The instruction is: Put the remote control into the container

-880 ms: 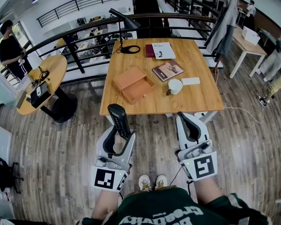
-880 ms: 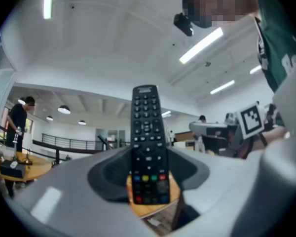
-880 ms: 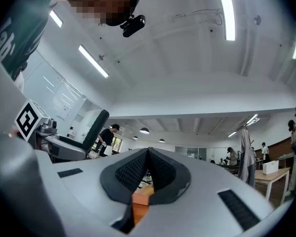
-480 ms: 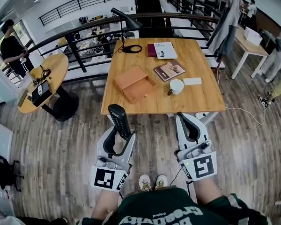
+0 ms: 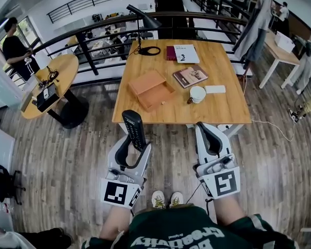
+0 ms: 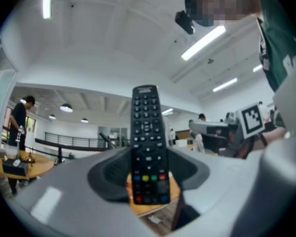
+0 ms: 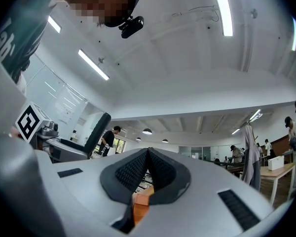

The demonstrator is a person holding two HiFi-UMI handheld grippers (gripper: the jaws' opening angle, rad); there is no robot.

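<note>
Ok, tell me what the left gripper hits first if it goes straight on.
Probably the table's near edge, with the held remote's tip leading. If it passes above the top, the box comes next. Its height against the table is unclear.

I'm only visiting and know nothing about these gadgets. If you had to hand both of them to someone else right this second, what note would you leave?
Left gripper: fingers shut on the remote control, which sticks out beyond them with its buttons facing back toward the person.
Right gripper: fingers closed together, nothing in them.
Container: a wooden box lying open on the table ahead. Both grippers are short of the table, over the floor.
Done: the remote is in the grip.
Left: carry it to the box, lay it inside, let go.
</note>
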